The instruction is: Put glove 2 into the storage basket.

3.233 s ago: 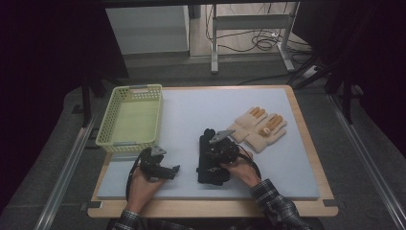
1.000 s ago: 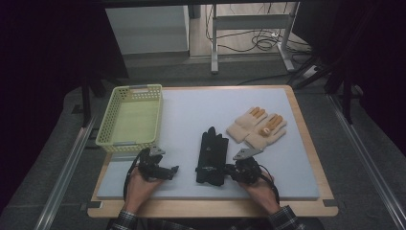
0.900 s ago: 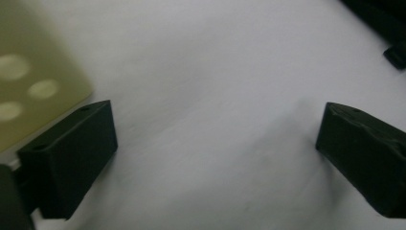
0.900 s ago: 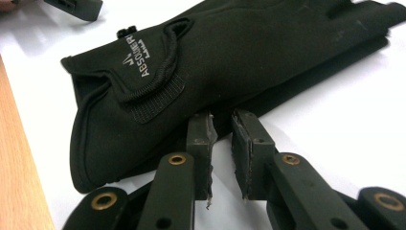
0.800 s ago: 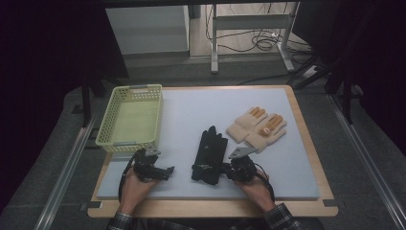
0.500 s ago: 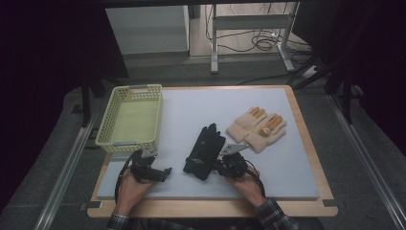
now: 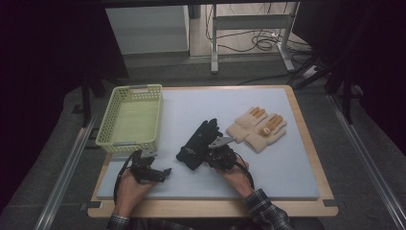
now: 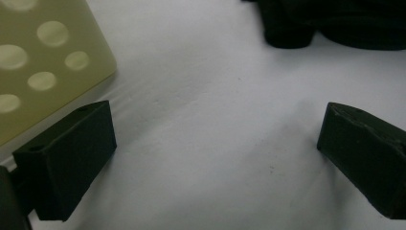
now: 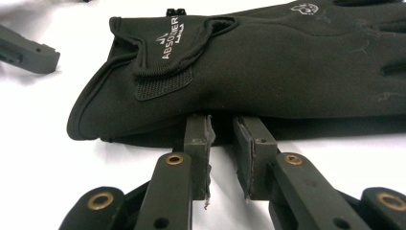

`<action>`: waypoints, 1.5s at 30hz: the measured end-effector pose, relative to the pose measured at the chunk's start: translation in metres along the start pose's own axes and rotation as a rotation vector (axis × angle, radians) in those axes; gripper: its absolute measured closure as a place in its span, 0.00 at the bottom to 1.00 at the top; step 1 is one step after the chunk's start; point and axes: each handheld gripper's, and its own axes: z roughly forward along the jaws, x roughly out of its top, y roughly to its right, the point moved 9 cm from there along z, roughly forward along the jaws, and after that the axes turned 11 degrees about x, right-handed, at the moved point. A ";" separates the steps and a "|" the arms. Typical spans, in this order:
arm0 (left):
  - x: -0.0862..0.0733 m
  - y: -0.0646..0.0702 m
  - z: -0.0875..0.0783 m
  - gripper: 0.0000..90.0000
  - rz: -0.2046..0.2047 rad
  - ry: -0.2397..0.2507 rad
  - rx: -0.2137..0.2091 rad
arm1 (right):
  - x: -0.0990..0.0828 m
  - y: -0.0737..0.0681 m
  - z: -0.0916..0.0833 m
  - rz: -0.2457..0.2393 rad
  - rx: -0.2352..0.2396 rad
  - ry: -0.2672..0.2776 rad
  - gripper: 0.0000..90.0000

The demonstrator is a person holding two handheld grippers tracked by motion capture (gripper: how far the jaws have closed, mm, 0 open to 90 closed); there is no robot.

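Observation:
A pair of black gloves [image 7: 198,141] lies mid-mat, fingers pointing to the far right. The right gripper view shows the cuff and its strap [image 9: 167,72] close up. My right gripper [image 7: 214,154] sits at the gloves' near edge. Its jaws are drawn nearly together, with the tips [image 9: 221,122] tucked into the glove's lower edge. My left gripper [image 7: 160,172] hovers low over the mat to the left, near the basket's front corner. It is open [image 8: 215,158], with bare mat between the jaws. One of its jaws [image 9: 26,52] appears beyond the cuff.
A yellow-green perforated basket [image 7: 106,139] stands at the left of the mat, its corner [image 8: 43,57] close beside my left jaw. A tan pair of gloves [image 7: 258,127] lies right of the black pair. The wooden table edge [image 7: 210,208] runs along the front.
The black gloves have swung round, the cuff dragged left and toward the person with my right gripper. My left gripper has slid slightly left and nearer the front edge.

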 end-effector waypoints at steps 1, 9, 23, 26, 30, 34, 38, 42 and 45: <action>0.000 0.000 0.000 0.00 -0.001 0.000 -0.001 | 0.000 0.000 0.000 -0.005 -0.001 -0.002 0.82; 0.000 0.000 0.000 0.00 -0.004 0.003 -0.002 | -0.005 -0.001 -0.017 -0.022 0.000 -0.016 0.71; 0.000 0.002 -0.002 0.01 -0.007 -0.004 0.002 | -0.035 0.035 -0.076 0.024 -0.094 -0.001 0.45; 0.001 0.007 -0.004 0.00 -0.001 -0.014 -0.023 | -0.044 0.044 -0.090 0.052 -0.115 0.008 0.40; 0.006 0.018 -0.004 0.00 0.014 -0.020 -0.058 | -0.056 0.053 -0.102 0.067 -0.147 0.001 0.35; 0.012 0.028 -0.005 0.00 0.037 -0.021 -0.079 | -0.068 0.064 -0.115 0.077 -0.178 -0.001 0.30; 0.024 0.038 -0.004 0.00 0.055 -0.010 -0.097 | -0.077 0.076 -0.127 0.092 -0.215 -0.002 0.26; 0.040 0.046 0.001 0.00 0.076 -0.015 -0.111 | -0.085 0.083 -0.127 0.100 -0.223 -0.022 0.21; 0.054 0.050 0.006 0.00 0.088 -0.020 -0.119 | -0.086 0.082 -0.127 0.094 -0.214 -0.017 0.20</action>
